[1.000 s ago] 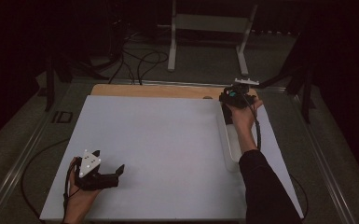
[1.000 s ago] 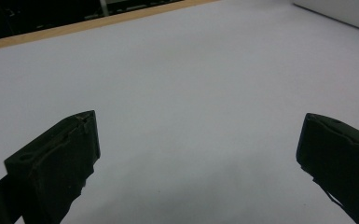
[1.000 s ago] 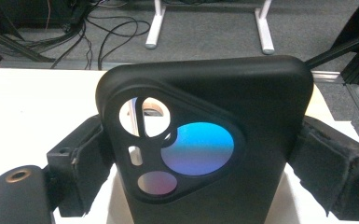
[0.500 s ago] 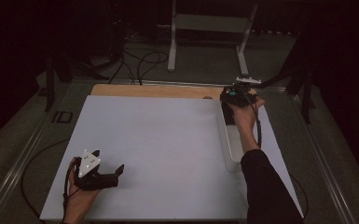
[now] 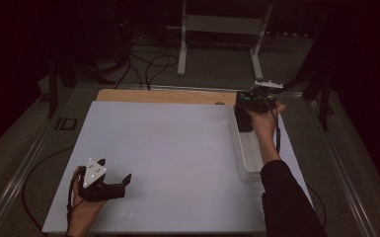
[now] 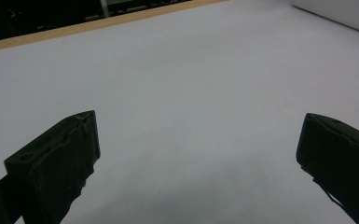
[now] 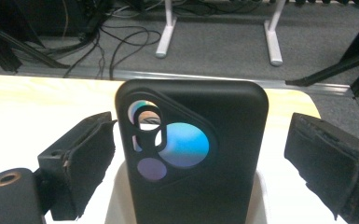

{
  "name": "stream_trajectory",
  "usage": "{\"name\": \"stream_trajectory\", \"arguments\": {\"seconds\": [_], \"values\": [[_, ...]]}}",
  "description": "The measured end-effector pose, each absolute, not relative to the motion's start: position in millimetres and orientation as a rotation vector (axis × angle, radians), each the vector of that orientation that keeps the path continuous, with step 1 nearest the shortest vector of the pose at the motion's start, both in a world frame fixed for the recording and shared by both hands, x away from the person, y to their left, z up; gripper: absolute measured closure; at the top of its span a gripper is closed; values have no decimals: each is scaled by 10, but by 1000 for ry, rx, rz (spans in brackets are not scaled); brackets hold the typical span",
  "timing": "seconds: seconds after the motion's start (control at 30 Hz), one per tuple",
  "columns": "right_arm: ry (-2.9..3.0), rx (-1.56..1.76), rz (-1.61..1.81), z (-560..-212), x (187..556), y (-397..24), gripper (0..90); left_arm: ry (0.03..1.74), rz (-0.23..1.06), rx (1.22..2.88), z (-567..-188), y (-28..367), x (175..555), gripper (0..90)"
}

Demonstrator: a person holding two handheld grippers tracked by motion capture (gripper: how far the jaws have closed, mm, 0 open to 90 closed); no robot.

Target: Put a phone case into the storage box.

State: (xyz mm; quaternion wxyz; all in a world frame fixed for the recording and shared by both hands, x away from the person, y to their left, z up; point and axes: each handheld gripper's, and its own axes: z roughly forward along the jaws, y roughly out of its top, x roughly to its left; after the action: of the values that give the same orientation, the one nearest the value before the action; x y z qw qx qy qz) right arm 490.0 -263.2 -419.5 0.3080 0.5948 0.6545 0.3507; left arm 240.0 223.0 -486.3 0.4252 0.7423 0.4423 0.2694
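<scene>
Right gripper (image 5: 250, 106): far right of the table, over the far end of the tray; the person's right hand (image 5: 265, 123) holds it from the near side. In the right gripper view (image 7: 196, 163) both jaws stand wide apart with the phone case between them; the left jaw is just beside the case's edge, contact not clear; the right jaw is apart from it with a visible gap

Phone case (image 7: 193, 154): black, standing upright, its back facing the gripper's camera; camera cutout in the upper left with round openings that reflect blue and purple. Its lower end sits in the tray. In the high view it shows as a dark upright shape (image 5: 243, 120) at the tray's far end

Tray (image 5: 248, 160): pale, narrow, shallow; lies lengthwise along the right edge of the white sheet; the right forearm crosses its near end

Left gripper (image 5: 109, 186): near left of the table, low over the sheet, held in the left hand (image 5: 81, 210); grey three-cornered plate on top. In the left gripper view (image 6: 198, 154) its jaws are spread wide, bare sheet between them

White sheet (image 5: 168, 148): covers most of the table; a wooden strip (image 5: 163, 96) shows along the far edge

Beyond the table: grey floor, loose cables (image 5: 148, 66), legs of a white stand (image 5: 182, 44)
</scene>
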Motion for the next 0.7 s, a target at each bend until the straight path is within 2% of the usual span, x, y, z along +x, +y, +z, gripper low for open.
{"name": "stream_trajectory", "arguments": {"seconds": [0.43,0.7], "values": [[1799,1521,976,-4179,4678,-2628,86,1104,676,1857,-4857,2224,2402,0],[1855,1440,1063,-4126,4369,-2579,86,1100,671,1851,-4849,2228,2403,0]]}}
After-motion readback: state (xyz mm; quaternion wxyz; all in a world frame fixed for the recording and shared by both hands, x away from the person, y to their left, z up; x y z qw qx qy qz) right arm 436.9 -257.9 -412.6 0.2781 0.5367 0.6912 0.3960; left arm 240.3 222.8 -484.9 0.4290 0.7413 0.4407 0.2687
